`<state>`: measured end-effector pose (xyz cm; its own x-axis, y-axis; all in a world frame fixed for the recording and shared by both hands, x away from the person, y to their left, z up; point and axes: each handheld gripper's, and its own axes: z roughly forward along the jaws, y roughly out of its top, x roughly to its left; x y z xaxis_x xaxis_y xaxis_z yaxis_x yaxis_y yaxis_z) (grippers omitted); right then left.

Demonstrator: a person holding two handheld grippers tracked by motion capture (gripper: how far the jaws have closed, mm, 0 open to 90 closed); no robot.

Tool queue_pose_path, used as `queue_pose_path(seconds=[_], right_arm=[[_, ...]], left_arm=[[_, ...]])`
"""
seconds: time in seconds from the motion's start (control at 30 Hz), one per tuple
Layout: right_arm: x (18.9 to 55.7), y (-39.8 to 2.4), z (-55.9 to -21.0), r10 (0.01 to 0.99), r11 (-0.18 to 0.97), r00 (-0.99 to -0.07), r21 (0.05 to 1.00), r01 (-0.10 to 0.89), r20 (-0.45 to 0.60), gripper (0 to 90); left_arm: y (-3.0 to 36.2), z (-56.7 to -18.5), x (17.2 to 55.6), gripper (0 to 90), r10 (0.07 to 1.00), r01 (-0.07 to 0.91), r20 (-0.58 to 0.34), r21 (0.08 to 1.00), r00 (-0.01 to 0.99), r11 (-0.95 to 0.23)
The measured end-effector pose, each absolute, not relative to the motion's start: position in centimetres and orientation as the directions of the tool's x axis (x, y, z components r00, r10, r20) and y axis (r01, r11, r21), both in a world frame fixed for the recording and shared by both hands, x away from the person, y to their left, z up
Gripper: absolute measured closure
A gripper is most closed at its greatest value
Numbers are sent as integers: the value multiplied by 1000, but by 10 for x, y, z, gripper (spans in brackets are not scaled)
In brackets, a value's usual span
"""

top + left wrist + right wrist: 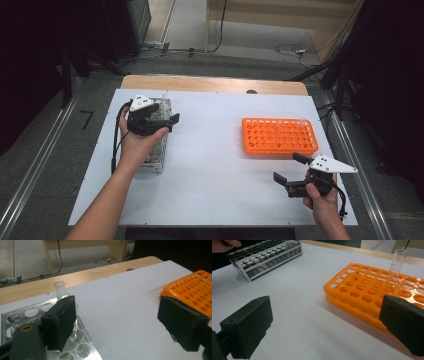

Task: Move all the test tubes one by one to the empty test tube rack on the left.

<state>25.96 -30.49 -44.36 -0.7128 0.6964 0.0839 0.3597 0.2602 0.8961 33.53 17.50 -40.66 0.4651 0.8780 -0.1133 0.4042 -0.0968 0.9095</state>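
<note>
Near the desk's front right corner, the right gripper hovers with jaws wide and empty. Just beyond it lies the orange rack, long axis along the desk's width, a clear tube standing upright in it. Toward the far left edge, the left gripper hangs over the metal rack, jaws wide, nothing between; a glass tube stands upright there, mouth up.

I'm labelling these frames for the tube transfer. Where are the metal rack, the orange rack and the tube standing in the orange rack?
metal rack (268, 258), right gripper view, long side wall.
orange rack (280, 136), high view, perforated top.
tube (397, 266), right gripper view, clear mid-body.
</note>
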Motion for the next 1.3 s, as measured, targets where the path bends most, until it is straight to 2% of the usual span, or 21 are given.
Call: queue_pose_path(seconds=[0.23, 0.4, 0.93, 1.3], right_arm=[[265, -302, -440, 701, 250, -708, 899, 361, 90, 0], [271, -300, -436, 707, 242, -701, 902, 359, 89, 0], [305, -290, -417, 732, 242, -677, 900, 362, 76, 0], [334, -281, -419, 739, 249, -669, 890, 383, 81, 0]], left_arm=[[172, -401, 308, 39, 862, 372, -127, 925, 491, -76], [171, -396, 289, 0, 856, 342, -113, 936, 505, -78], [175, -402, 250, 0, 838, 311, -115, 948, 533, -68], [172, -417, 233, 0, 826, 324, -139, 945, 546, -55]])
